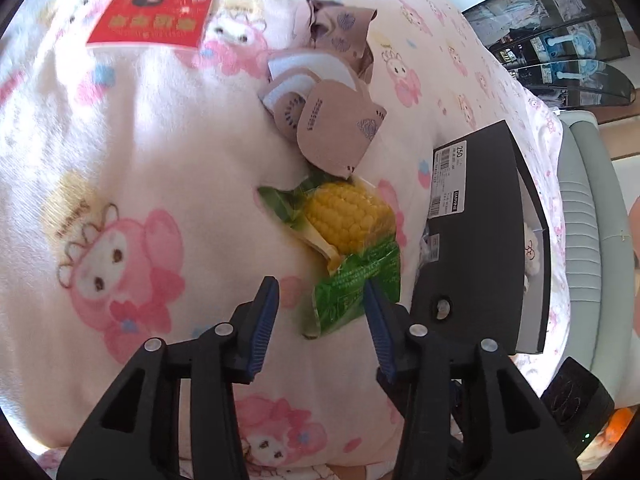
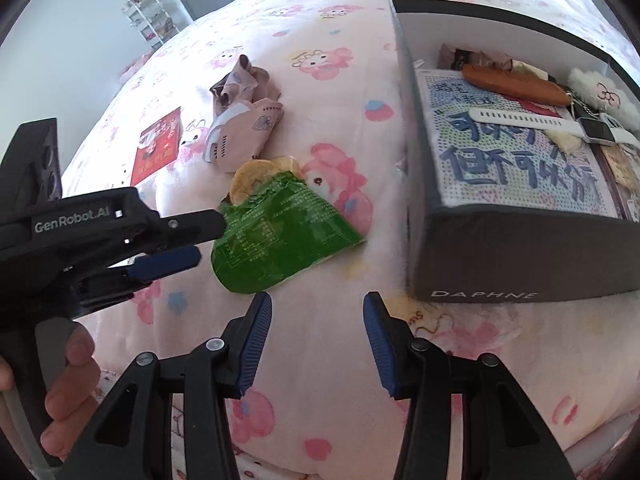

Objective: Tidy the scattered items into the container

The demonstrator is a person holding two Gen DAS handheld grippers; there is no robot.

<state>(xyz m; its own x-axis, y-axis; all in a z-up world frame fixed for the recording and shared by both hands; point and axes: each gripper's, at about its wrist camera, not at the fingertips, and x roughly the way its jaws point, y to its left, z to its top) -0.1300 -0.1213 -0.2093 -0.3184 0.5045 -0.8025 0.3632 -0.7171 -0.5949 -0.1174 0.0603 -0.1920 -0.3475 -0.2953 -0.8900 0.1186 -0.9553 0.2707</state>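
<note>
The left gripper (image 1: pixel 320 300) is seen with its jaws parted and nothing pressed between the pads; the green end of the corn packet (image 1: pixel 344 248) lies just beyond and partly between the fingertips, on the blanket (image 1: pixel 140 140). The right gripper (image 2: pixel 318 320) is likewise released and empty, held above bare blanket between the packet and the box (image 2: pixel 500 256).

The packet is found just beside the box's near wall, with the crumpled face masks (image 1: pixel 320 120) touching its far end and a red envelope (image 1: pixel 156 4) well apart from it. The box is already partly filled; a book, a watch and a fluffy toy are noted inside.

The step in hand is judged to be the taking up of the corn packet. It is advised that the left pads be brought down across the flat green end, where the film is thin enough to be pinched, and that the plush blanket not be gathered in with it. The cob end is expected to hang heavy, so a firm closure is recommended before lifting. The packet should then be carried over the box wall and released only once clear of the rim. The masks should be left undisturbed for a later pass.
</note>
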